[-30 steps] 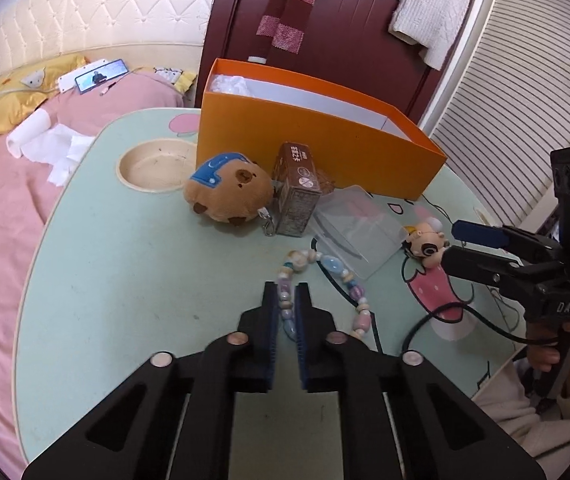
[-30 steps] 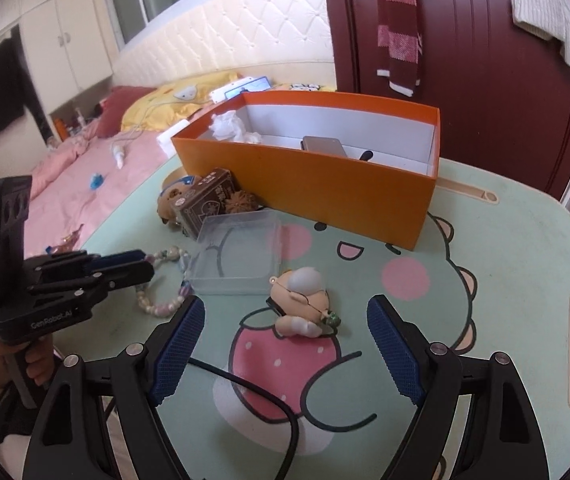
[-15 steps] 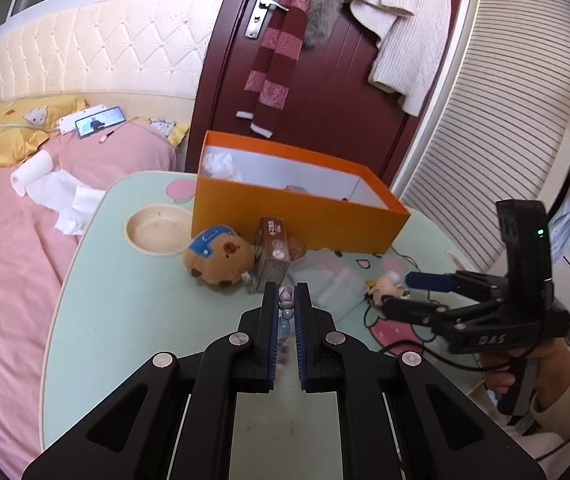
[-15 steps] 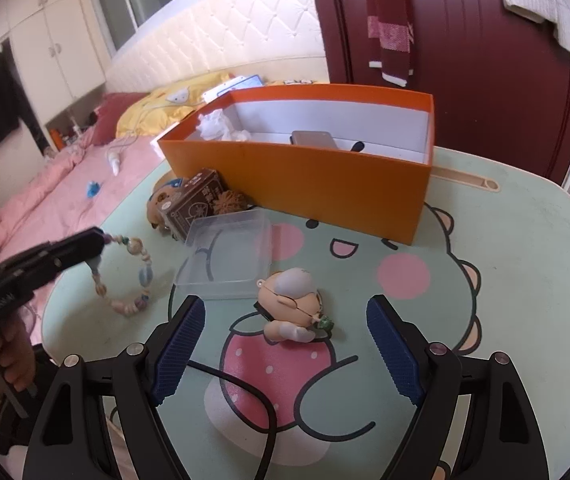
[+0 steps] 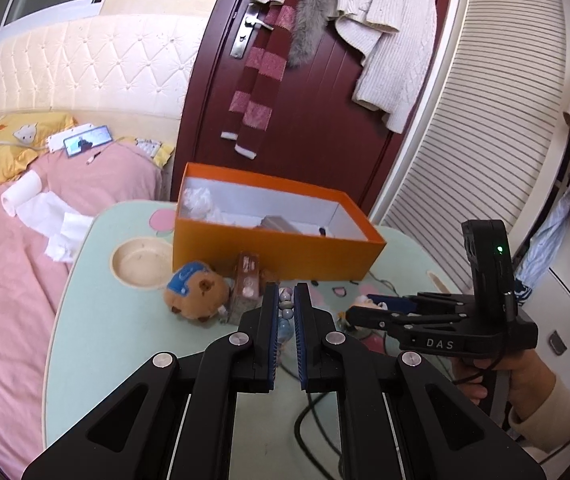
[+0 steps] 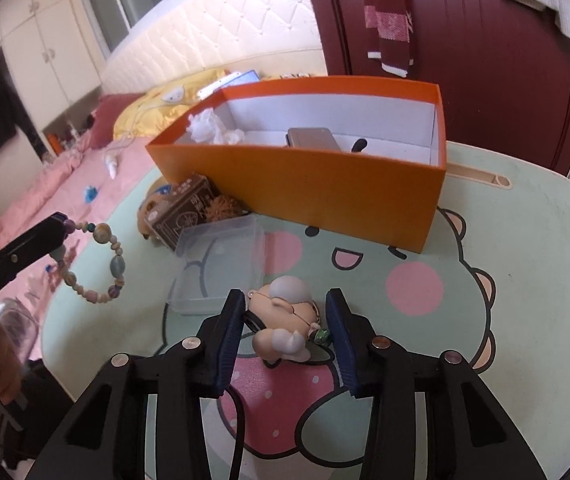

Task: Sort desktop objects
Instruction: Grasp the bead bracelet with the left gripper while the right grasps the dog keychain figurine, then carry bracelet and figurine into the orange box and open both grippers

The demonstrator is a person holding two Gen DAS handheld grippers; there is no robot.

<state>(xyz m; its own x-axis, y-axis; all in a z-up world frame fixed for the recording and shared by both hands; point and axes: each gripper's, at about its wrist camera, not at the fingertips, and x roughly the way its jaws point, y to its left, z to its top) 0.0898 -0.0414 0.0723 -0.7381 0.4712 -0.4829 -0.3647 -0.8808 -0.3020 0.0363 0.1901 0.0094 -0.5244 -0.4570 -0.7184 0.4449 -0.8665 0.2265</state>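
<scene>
Our left tongs [image 5: 285, 300] grip the bead bracelet [image 6: 97, 264], its loop hanging downward; our right tongs [image 6: 285, 312] stand open around the figurine [image 6: 285, 320].

Glossy beads [image 6: 101, 264], clear plastic lid [image 6: 221, 264]

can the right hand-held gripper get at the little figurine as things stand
Probably yes. The right hand-held gripper is open with one finger on each side of the figurine, which lies on the table with nothing between them.
</scene>
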